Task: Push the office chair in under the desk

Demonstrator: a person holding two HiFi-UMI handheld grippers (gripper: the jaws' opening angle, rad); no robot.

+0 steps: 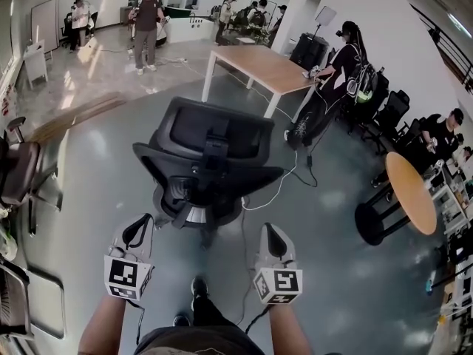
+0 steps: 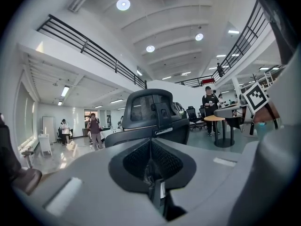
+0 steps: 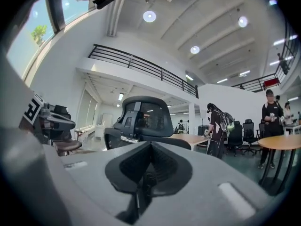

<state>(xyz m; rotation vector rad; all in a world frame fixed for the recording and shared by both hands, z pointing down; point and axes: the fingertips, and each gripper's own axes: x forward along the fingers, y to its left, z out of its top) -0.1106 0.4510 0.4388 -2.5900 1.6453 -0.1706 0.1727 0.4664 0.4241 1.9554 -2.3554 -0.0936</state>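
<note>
The left gripper has its jaws pressed together with nothing between them, as its own view shows. The right gripper is the same, jaws closed and empty. Both point level toward the chair, which stands on the grey floor at 12 o'clock from them, its mesh back turned to the person. The jaws' tips lie near the chair's lower edge (whether either touches it cannot be told). In the gripper views the chair fills the middle ahead. The table stands beyond the chair at 1 o'clock, well apart from it, with a person at its far right side.
</note>
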